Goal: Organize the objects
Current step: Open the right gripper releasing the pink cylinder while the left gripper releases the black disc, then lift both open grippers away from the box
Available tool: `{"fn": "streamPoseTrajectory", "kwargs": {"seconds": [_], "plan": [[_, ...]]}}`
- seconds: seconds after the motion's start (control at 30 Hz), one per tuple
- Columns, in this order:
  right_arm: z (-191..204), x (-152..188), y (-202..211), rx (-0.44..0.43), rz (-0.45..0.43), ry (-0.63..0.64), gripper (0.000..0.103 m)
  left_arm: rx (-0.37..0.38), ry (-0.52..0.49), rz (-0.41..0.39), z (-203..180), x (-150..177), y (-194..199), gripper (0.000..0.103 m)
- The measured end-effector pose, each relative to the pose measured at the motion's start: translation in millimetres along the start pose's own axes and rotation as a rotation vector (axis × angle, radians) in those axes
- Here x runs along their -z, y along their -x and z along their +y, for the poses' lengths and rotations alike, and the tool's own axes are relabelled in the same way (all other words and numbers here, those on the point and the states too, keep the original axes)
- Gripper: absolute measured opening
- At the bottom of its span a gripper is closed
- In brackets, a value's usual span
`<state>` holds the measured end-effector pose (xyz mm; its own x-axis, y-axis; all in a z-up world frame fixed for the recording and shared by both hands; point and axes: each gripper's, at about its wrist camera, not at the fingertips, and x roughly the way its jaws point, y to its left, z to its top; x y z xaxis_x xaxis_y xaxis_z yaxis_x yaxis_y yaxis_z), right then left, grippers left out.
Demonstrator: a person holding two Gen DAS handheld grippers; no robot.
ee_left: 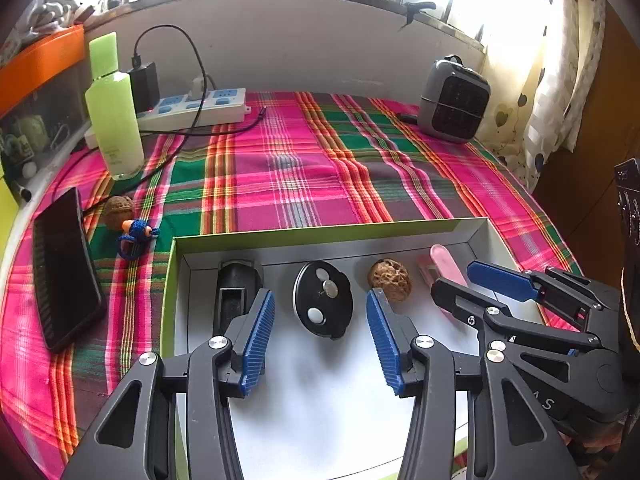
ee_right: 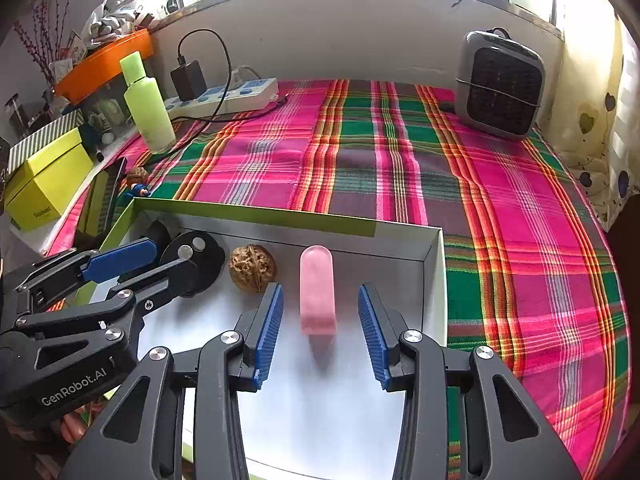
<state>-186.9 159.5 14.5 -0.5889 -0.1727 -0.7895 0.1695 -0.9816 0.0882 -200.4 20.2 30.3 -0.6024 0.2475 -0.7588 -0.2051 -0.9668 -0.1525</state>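
An open box with a green rim (ee_left: pixel 320 234) (ee_right: pixel 256 214) and a white floor lies on the plaid cloth. In it, left to right, are a black oblong case (ee_left: pixel 236 292), a black round disc (ee_left: pixel 323 300) (ee_right: pixel 208 260), a walnut (ee_left: pixel 390 280) (ee_right: pixel 252 268) and a pink capsule-shaped piece (ee_left: pixel 444 256) (ee_right: pixel 318 292). My left gripper (ee_left: pixel 320 300) (ee_right: pixel 172 256) is open, its blue pads on either side of the disc without touching it. My right gripper (ee_right: pixel 320 292) (ee_left: pixel 456 278) is open around the pink piece, which looks blurred and touches neither pad.
Left of the box a second walnut (ee_left: pixel 119 210) and a blue knitted toy (ee_left: pixel 136 236) lie beside a dark phone (ee_left: pixel 66 268). A green bottle (ee_left: pixel 114 120) and power strip (ee_left: pixel 192 108) stand at the back left, a grey heater (ee_left: pixel 454 100) at the back right.
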Motion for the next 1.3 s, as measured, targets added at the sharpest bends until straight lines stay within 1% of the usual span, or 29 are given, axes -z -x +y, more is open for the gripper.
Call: {"fn": "streamPoseTrajectory", "kwargs": {"seconds": [0.13,0.27,0.57,0.9,1.1,1.3], "plan": [[2,5,8,0.006,-0.011,0.004,0.041,-0.028,-0.02,-0.019,-4,5,11,0.048],[3,8,17,0.004,-0.027,0.003,0.041,-0.017,-0.023,-0.037,-7,10,24,0.048],[7,23,39,0.002,-0.059,-0.001,0.041,-0.038,-0.034,-0.07,-14,22,48,0.048],[17,43,64,0.003,-0.092,0.014,0.041,-0.04,-0.015,-0.09,-16,42,71,0.049],[22,54,77,0.01,-0.111,0.018,0.041,-0.02,-0.009,-0.097,-18,53,83,0.049],[20,66,86,0.013,-0.119,0.01,0.041,-0.021,0.006,-0.095,-15,65,90,0.049]]}}
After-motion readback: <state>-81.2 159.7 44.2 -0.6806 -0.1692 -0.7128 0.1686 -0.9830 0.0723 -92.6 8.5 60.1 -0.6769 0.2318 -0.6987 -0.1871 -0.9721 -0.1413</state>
